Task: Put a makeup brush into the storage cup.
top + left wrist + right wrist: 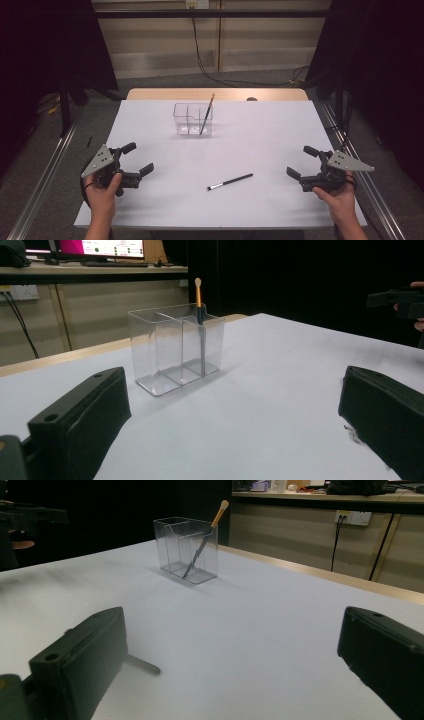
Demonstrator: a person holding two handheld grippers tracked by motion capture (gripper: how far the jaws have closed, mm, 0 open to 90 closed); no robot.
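A clear divided organizer (192, 120) stands at the table's far middle, with an orange-handled brush (206, 112) leaning upright in its right compartment. A black brush (230, 181) lies flat near the front middle, between my hands. My left gripper (140, 157) rests open at the front left and my right gripper (298, 160) open at the front right, both with nothing between the jaws. In the left gripper view, the organizer (175, 350) and the brush (199, 305) stand ahead of the left gripper (230, 390). In the right gripper view, one end of the lying brush (144, 666) peeks from behind the left jaw of the right gripper (230, 630), with the organizer (187, 550) farther off.
A white sheet covers the table (270, 125), leaving a wooden strip (215, 94) along the far edge. Metal rails (45, 165) run along both sides. Cables (210, 70) trail on the floor beyond. Bare white surface surrounds the organizer.
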